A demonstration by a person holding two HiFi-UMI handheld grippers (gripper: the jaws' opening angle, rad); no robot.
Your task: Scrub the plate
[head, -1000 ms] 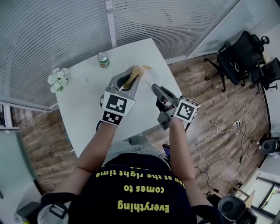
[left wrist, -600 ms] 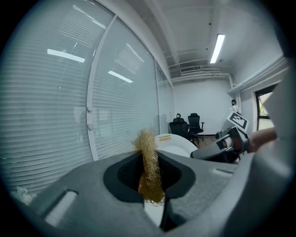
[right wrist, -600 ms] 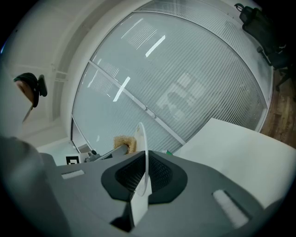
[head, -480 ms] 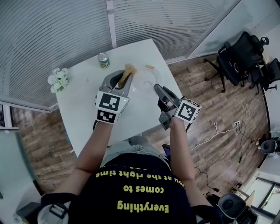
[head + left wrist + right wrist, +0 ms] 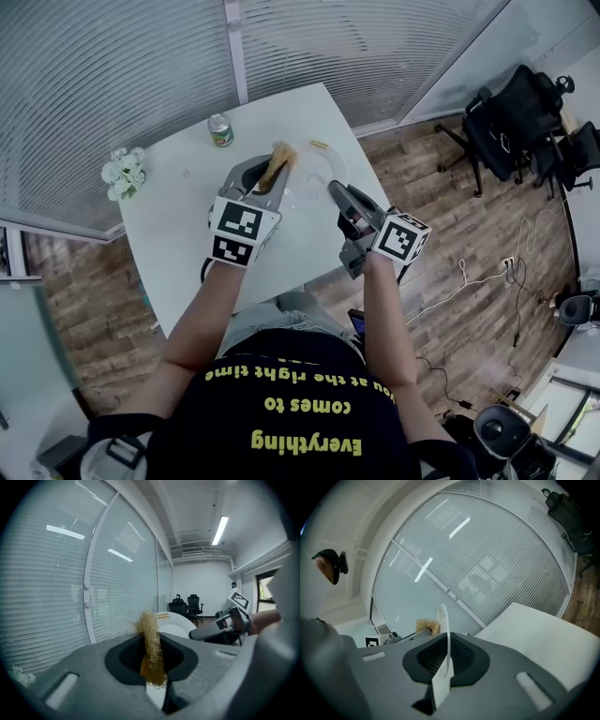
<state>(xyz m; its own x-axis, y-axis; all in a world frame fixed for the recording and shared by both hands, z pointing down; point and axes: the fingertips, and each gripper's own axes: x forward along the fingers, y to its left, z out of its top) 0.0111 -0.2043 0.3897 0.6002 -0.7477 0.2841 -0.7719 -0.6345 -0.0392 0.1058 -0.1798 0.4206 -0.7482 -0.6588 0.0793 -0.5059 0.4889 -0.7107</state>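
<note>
My left gripper (image 5: 265,180) clamps narrow on loofah scrubber (image 5: 152,648). My right gripper (image 5: 336,192), jaws nearly together, pinches plate (image 5: 446,639) by rim. I hold plate edge-up above table (image 5: 187,216), near its right edge. Scrubber drifted left, away from plate face, now sits slightly back toward it. Plate hand unmoved. I judge mid-stroke, scrubbing under way. Can't tell if scrubber touches plate.

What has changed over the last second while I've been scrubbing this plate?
The left tongs swept the loofah scrubber slightly left across the plate, then partway back right. Nothing was let go. The right tongs stayed clamped on the plate's rim, and the can and flowers did not move.
</note>
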